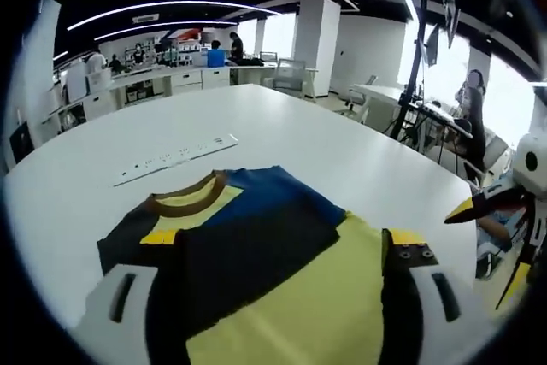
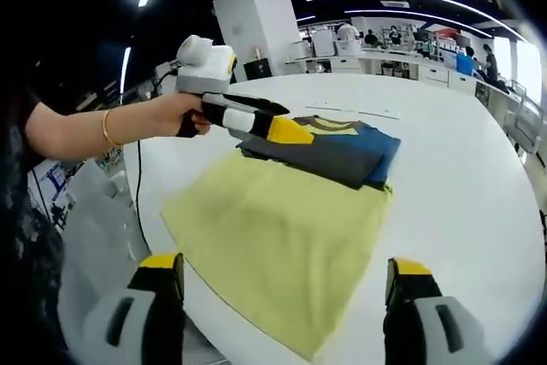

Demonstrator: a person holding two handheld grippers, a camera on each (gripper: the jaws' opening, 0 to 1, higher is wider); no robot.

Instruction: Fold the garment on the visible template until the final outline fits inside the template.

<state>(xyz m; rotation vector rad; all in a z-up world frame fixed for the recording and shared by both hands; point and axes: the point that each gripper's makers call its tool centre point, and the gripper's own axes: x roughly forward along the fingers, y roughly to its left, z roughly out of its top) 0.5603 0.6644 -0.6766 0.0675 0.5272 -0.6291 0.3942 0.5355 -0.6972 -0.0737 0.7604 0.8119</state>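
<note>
Lying flat on the white table (image 2: 479,168), the shirt (image 2: 282,228) is part folded: a dark sleeve panel has been laid across the chest, so the collar (image 1: 184,194) end is already narrow while the yellow body spreads wide toward the table edge. No template outline can be made out under the cloth, so I cannot tell how near the fit is.

The left gripper (image 2: 286,128) hangs over the folded sleeve near the collar, its fingers together or nearly so with nothing visibly pinched between them; held there, it looks placed to steady or smooth the fold. In the left gripper view its fingers seem wider apart over the cloth, so I cannot say how far they gape.

The right gripper (image 2: 282,284) waits at the hem side, fingers spread wide and empty above the yellow cloth, probably poised to take the hem for the next fold upward.
</note>
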